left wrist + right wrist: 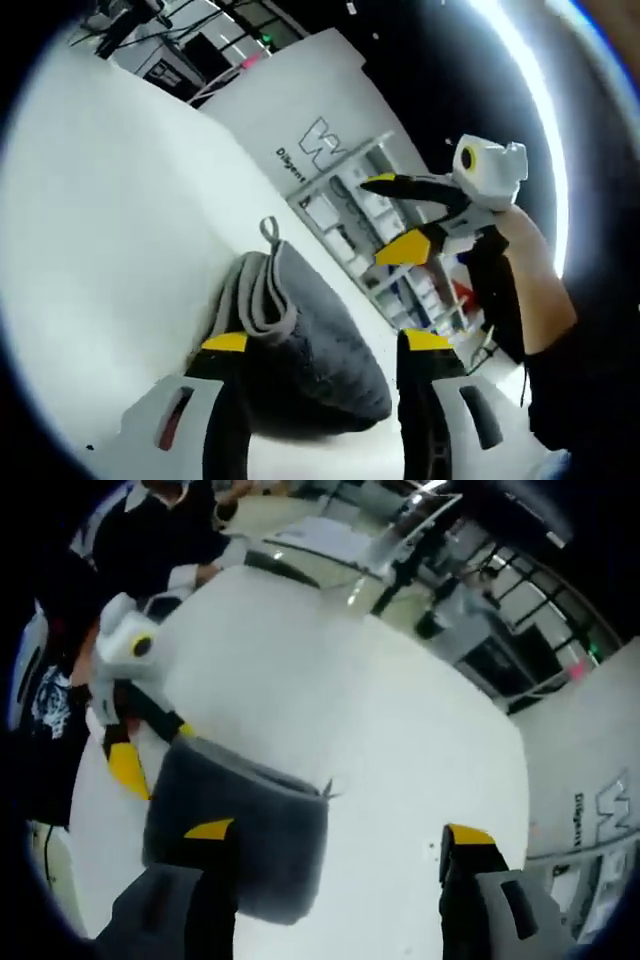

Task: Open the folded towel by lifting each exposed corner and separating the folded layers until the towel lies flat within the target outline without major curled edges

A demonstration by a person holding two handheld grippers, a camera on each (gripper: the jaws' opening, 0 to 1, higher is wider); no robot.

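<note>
Towel (300, 340) folded on table (110, 230)

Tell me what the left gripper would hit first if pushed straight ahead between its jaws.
Most likely the folded grey towel: in the left gripper view it lies on the white table directly between the left gripper's open jaws. Depth is unclear, so the remaining gap cannot be judged.

Bright overhead glare, soft blur, fisheye warping
</note>
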